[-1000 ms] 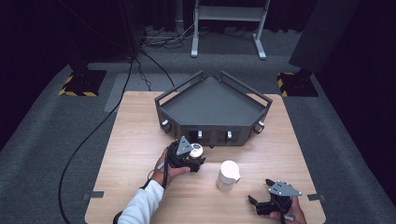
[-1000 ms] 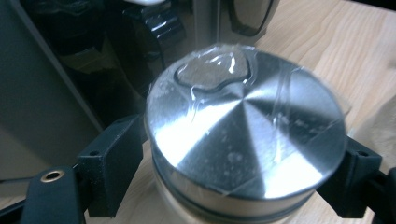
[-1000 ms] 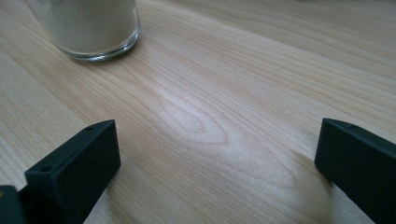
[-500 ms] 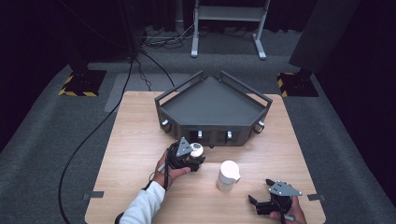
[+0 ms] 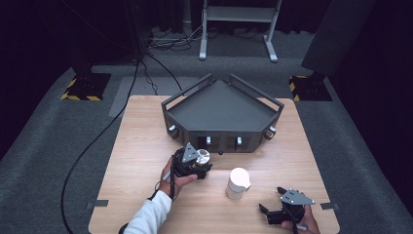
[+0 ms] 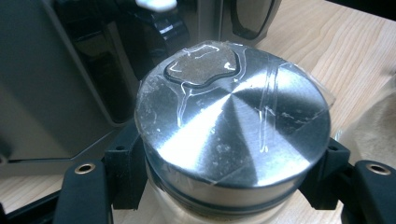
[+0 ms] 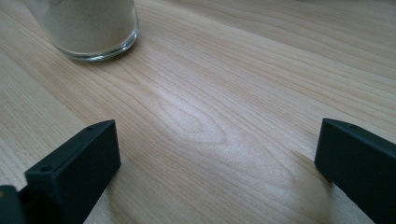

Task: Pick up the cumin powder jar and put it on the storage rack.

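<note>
Your left claw (image 5: 200, 163) is pinching a small jar with a shiny metal lid (image 6: 232, 123); its two black jaws have just squeezed in and now press the jar's sides, right in front of the dark tray (image 5: 221, 105) on the wooden surface (image 5: 141, 146). Your right claw (image 5: 272, 212) is spread wide with nothing between its jaws, low over the surface. A glass jar of pale powder (image 7: 86, 23) stands ahead of it, near but apart.

Dark angular tray (image 5: 221, 105) stood at far middle of wooden table (image 5: 141, 146). White-filled glass jar (image 5: 238, 183) stood near of tray, well apart. Metal stand (image 5: 237, 29), cables (image 5: 163, 39), hazard-striped bases (image 5: 80, 87) lay beyond tray.
</note>
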`<state>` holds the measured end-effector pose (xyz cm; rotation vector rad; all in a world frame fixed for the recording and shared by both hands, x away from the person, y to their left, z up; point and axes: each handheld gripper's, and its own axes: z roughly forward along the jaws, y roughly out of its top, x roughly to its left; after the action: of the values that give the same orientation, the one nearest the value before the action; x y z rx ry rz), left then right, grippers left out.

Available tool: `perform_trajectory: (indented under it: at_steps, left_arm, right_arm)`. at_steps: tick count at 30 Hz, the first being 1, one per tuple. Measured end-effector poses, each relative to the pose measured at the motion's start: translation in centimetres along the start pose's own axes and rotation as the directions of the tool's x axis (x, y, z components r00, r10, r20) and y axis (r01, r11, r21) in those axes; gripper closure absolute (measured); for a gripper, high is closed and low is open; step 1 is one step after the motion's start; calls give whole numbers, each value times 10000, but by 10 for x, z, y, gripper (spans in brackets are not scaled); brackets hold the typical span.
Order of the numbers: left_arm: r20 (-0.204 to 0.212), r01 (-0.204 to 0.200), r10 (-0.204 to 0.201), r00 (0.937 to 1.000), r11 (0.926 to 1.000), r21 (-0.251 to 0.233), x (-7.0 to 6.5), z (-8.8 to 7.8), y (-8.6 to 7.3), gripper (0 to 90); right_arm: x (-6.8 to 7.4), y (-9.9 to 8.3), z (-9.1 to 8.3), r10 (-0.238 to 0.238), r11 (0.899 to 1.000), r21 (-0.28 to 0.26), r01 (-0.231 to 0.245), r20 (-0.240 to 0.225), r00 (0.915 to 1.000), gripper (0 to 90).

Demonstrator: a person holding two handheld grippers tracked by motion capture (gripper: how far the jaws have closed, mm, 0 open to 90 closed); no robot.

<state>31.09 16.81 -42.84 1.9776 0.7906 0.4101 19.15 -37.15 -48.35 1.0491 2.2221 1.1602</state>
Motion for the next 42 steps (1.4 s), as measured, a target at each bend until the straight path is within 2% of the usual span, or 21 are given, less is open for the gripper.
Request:
perform_trajectory:
  at_steps: [5,16,18,22,24,26,29,35,42]
  left_arm:
    - [0,43,-43,10000,10000,-22,-3,-13,11,306]
    - [-32,605,-606,9982,9979,-236,-4,-44,40,306]
    - [-86,590,-592,9982,9981,-183,-4,-51,50,306]
    - [-115,624,-627,9980,9978,-236,-3,-57,57,306]
    - [-292,626,-636,9975,9974,-357,-5,-63,64,306]
    - [-329,637,-649,9973,9973,-370,-5,-65,66,306]
    - [-172,743,-751,9970,9963,-441,-1,-69,75,306]
    - [166,608,-600,9981,9966,-552,5,-75,93,307]
    - [203,571,-560,9982,9967,-584,12,-75,110,306]
  right_arm:
    - [0,0,0,1,10000,4,-1,0,10000,0]
    - [0,0,0,3,10000,3,-3,7,10000,0]
    - [0,0,0,3,10000,3,-3,8,10000,0]
    - [0,0,0,11,10000,4,-11,15,10000,0]
    - [0,0,0,10,10000,4,-10,18,10000,0]
    - [0,0,0,8,10000,3,-8,12,10000,0]
    - [0,0,0,7,10000,4,-7,11,10000,0]
    - [0,0,0,7,10000,2,-7,13,10000,0]
    - [0,0,-1,5,10000,2,-5,8,10000,0]
